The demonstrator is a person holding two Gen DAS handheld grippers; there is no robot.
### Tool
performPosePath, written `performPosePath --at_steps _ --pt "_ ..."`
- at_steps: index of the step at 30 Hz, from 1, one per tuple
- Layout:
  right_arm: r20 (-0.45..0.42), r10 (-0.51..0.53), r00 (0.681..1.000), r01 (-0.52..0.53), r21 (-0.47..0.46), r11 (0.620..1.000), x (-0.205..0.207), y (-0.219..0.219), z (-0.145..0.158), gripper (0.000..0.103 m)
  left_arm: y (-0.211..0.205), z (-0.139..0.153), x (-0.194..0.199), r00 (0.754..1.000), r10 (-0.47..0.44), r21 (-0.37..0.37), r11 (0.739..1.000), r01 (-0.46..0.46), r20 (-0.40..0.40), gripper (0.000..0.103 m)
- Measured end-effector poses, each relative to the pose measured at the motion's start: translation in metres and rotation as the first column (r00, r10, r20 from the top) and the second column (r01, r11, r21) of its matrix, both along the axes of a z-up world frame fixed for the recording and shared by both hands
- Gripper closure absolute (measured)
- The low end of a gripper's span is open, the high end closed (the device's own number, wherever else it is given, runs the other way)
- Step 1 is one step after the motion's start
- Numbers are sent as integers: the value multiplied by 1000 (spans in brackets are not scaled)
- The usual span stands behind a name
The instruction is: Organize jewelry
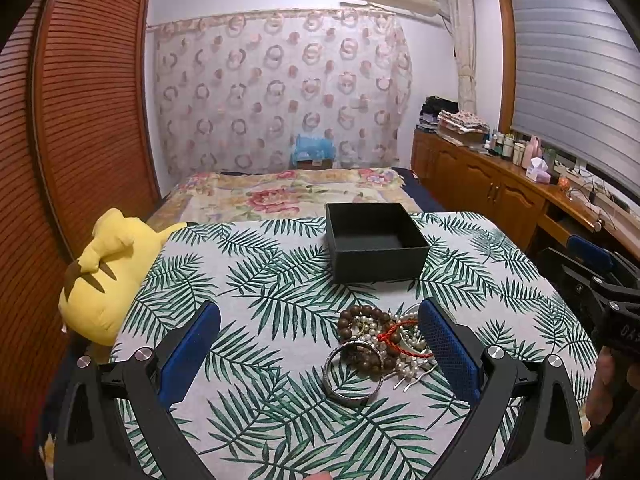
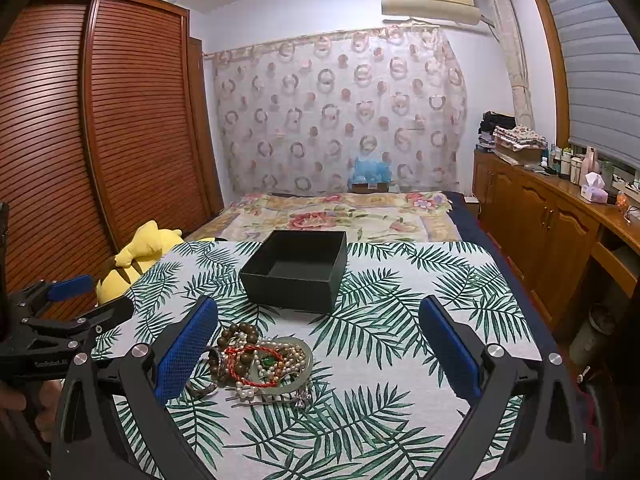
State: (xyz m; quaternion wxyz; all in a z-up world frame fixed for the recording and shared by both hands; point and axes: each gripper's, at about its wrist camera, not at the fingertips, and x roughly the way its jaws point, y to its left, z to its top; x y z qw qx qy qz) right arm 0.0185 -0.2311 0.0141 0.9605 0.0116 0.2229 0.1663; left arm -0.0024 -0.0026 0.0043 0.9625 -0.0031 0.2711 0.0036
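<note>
A pile of jewelry [image 1: 380, 340] lies on the leaf-print cloth: brown wooden beads, pearls, a red cord and a silver bangle [image 1: 352, 376]. In the right wrist view the pile [image 2: 260, 360] includes a pale jade bangle [image 2: 298, 376]. An open, empty black box [image 1: 376, 240] stands behind the pile; it also shows in the right wrist view [image 2: 296, 268]. My left gripper [image 1: 320, 320] is open and empty, its right finger beside the pile. My right gripper [image 2: 318, 320] is open and empty, its left finger beside the pile.
A yellow plush toy [image 1: 104, 276] lies at the table's left edge. A bed with a floral cover [image 1: 296, 192] is behind the table. Wooden cabinets [image 2: 540, 216] with bottles and a tissue box run along the right. A slatted wardrobe [image 2: 100, 140] stands on the left.
</note>
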Motion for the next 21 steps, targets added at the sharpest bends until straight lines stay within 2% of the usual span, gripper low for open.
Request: performPosePath --at_steps 21 --pt "-1 1 1000 -1 1 1000 -1 1 0 2 0 1 0 1000 0 -9 1000 0 9 7"
